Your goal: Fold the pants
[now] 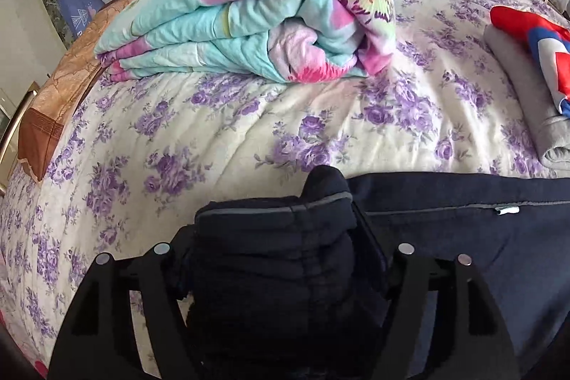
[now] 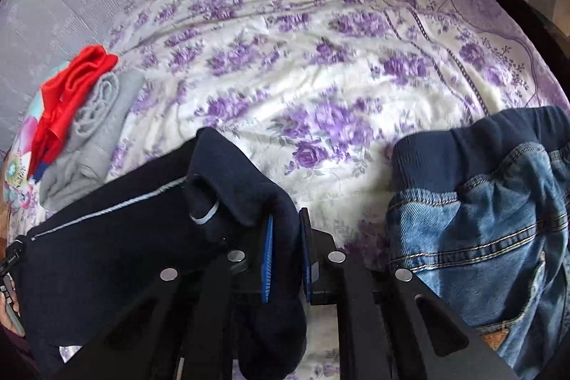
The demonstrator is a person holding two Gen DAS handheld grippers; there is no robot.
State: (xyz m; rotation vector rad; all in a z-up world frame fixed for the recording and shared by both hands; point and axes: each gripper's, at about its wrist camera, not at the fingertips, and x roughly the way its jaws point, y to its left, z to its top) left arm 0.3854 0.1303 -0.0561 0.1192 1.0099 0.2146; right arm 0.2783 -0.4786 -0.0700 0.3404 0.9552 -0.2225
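**Navy pants gripped across a floral bed**

Where we look from the left wrist, our left gripper (image 1: 274, 237) stands open around the bunched navy pants (image 1: 463, 237). From the right wrist, our right gripper (image 2: 286, 251) pinches their fabric on the bedspread (image 2: 320, 77).

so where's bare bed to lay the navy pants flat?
Open bedspread between the grey-and-red folded stack and the jeans; also between the rolled quilt and the navy pants. Crowded at both sides.
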